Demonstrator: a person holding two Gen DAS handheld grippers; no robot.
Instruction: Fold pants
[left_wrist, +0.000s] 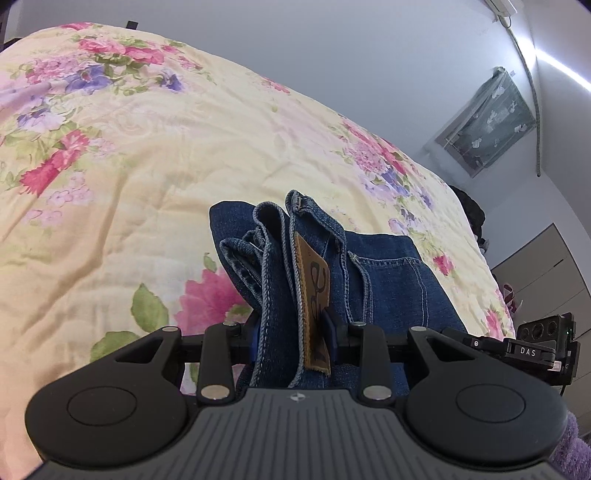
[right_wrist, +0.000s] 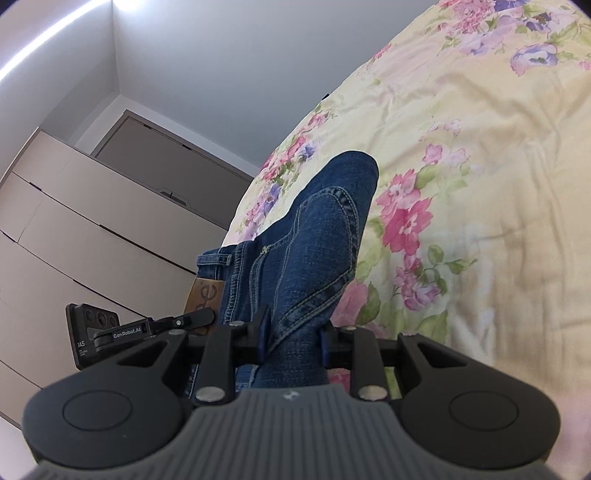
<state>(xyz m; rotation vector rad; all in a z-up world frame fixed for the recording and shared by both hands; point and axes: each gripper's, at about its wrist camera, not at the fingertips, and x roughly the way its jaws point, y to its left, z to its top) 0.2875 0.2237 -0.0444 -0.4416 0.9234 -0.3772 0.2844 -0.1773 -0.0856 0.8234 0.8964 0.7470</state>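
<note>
Denim pants bunched over floral bed; left gripper clamped on waistband at leather patch, right gripper clamped on seat fabric. Advice: keep tension even, lower flat, align edges.

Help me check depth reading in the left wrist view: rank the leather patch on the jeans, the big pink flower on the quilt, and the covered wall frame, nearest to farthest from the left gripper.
1. Leather patch, clamped in the left gripper.
2. Pink flower, on the quilt, just left.
3. Wall frame, far upper right.
</note>
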